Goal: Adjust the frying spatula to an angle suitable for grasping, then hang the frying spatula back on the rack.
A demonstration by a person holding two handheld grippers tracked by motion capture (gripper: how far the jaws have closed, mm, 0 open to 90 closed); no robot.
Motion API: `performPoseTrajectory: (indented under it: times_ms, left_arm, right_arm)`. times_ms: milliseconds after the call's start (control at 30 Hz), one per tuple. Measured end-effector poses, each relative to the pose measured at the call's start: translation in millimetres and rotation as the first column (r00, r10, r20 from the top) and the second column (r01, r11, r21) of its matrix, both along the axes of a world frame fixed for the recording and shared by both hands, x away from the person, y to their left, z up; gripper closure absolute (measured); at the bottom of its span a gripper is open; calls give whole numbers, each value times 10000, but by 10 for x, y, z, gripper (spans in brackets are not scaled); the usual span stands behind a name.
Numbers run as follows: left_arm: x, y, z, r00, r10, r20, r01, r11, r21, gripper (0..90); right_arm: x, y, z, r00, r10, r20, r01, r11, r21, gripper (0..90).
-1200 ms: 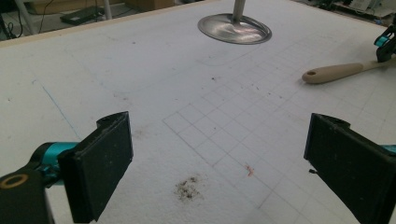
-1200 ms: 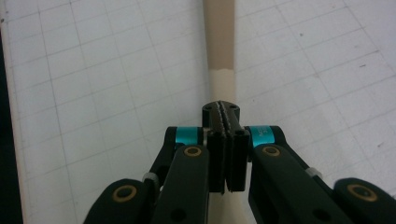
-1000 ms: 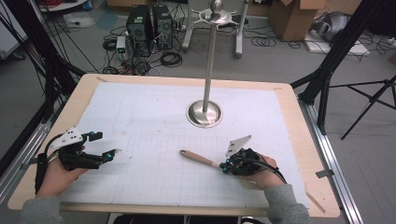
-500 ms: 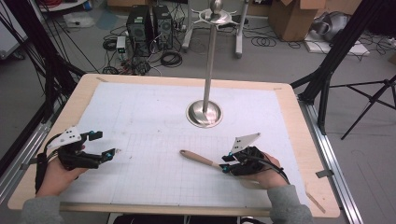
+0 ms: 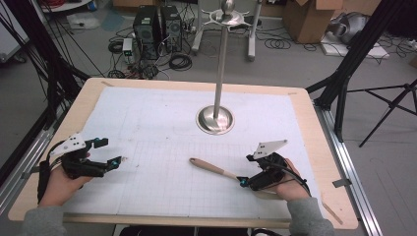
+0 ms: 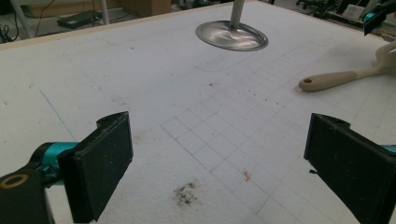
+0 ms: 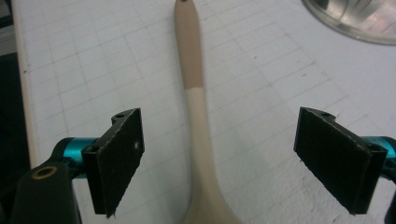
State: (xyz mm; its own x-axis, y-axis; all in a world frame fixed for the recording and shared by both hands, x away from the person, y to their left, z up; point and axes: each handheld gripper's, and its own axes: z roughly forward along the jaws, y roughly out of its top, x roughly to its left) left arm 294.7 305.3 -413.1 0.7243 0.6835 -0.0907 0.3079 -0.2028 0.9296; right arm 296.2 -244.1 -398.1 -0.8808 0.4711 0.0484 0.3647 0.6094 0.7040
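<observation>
Item 1, left gripper (image 5: pixel 114 161): held low near the left edge of the tabletop (image 5: pixel 162 86), jaws spread wide and empty above the white gridded mat (image 5: pixel 147 128); a dark smudge of crumbs (image 6: pixel 186 193) is seen on the mat between the jaws

Item 2, wooden spoon (image 5: pixel 214 168): laid flat on the mat towards the front edge, right of centre, its handle end with a hanging hole (image 6: pixel 307 84) pointed to the left and the bowl end hidden under the right gripper. It is judged light, rigid and not fragile; the smooth, rounded, tapering handle is judged liable to roll or slip between flat pads. The two-tone neck, where the darker handle meets the paler stem, is judged the best place to be gripped, across its width, close to the bowl so that little tipping is felt

Item 3, metal stand (image 5: pixel 215 118): a round base with an upright pole, set behind the spoon near the centre of the tabletop, well apart from both grippers; judged heavy and stable

Item 4, right gripper (image 5: pixel 242 181): held near the front right corner, released, jaws wide apart and astride the spoon's stem without touching it
</observation>
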Motion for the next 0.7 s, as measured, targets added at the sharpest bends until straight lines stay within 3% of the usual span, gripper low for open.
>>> performPoseTrajectory:
  times_ms: [433,700]
  left_arm:
    - [0,-23,-2,10000,-19,-27,19,10000,21,83]
    - [6,-22,-14,10000,-65,-71,66,10000,69,83]
  right_arm:
    - [-12,-5,-50,9999,119,-115,-123,9993,-361,142]
    - [1,45,-91,9982,294,-527,-328,9974,-640,143]
